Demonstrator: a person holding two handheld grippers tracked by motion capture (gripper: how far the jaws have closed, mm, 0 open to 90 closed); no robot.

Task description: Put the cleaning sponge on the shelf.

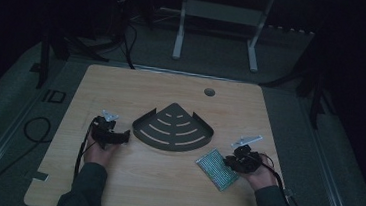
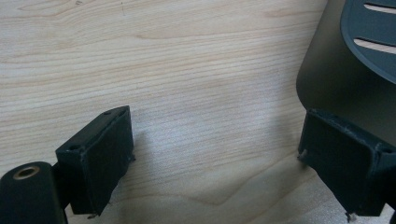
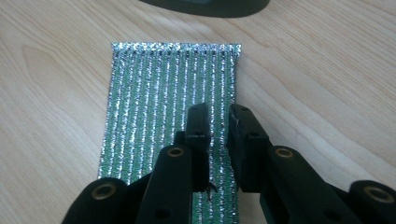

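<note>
A dark quarter-round shelf tray with curved slots lies flat at the table's middle. My left gripper rests just left of the tray's left corner, open, with bare wood between its jaws; the tray's wall stands beside the right jaw. A green and silver striped scouring pad lies flat to the tray's lower right. My right gripper hovers over the pad's right part, its jaws drawn almost together with a thin slit between them, above the pad. The tray's edge lies beyond.
The wooden table has a round cable hole near its far edge. Cables trail from both grippers over the front edge. A white metal frame stands on the floor behind the table, in a dark room.
</note>
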